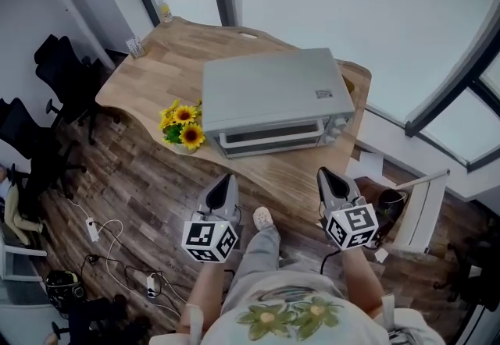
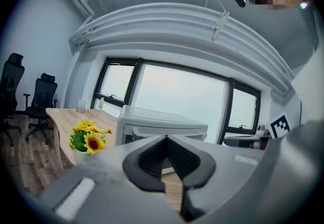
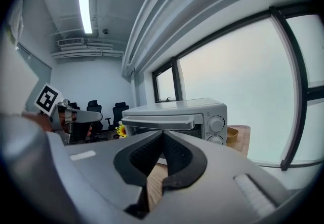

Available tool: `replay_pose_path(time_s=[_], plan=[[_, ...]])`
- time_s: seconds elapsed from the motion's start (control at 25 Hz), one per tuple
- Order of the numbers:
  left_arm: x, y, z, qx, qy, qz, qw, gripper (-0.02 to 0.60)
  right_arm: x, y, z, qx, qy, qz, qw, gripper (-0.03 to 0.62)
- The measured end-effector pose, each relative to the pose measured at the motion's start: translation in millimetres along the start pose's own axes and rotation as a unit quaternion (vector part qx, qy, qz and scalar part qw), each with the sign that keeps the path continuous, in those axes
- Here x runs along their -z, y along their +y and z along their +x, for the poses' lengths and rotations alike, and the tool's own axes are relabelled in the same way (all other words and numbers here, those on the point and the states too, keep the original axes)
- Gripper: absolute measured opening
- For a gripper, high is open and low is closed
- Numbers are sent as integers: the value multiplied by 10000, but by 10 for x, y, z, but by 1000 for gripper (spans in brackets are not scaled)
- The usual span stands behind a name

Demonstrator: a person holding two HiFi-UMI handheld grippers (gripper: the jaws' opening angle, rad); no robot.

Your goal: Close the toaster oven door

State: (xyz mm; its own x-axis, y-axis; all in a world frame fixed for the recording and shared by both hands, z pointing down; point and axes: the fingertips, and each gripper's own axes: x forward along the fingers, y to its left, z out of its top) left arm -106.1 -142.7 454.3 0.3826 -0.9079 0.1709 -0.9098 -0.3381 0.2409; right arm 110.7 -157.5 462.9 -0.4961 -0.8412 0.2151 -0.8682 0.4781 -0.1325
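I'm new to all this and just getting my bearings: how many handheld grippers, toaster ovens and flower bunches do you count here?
Grippers: 2, the left gripper and the right gripper
Toaster oven: 1
Sunflower bunch: 1
Total: 4

One toaster oven [image 1: 273, 94] sits on one bench [image 1: 148, 78], along with one bunch of sunflowers [image 1: 182, 125], one small bottle [image 1: 165, 12] and one shallow tray [image 1: 348, 85]. There are two tools, the left tool [image 1: 226, 179] and the right tool [image 1: 323, 173]. Two black office chairs [image 1: 61, 70] and two white power strips [image 1: 92, 229] are also in view.
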Motion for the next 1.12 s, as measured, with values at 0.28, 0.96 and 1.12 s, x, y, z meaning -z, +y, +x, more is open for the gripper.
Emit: replay_pose_path(time_s=[0.28, 0.96, 1.12], plan=[[145, -419, -330, 361, 36, 189, 9992, 3, 142, 313, -360, -148, 32, -147, 9998, -2], [403, -822, -805, 540, 203, 274, 9980, 3, 360, 605, -886, -142, 159, -153, 9997, -2], [438, -853, -873, 550, 216, 266, 9979, 3, 392, 634, -946, -124, 179, -161, 9996, -2]])
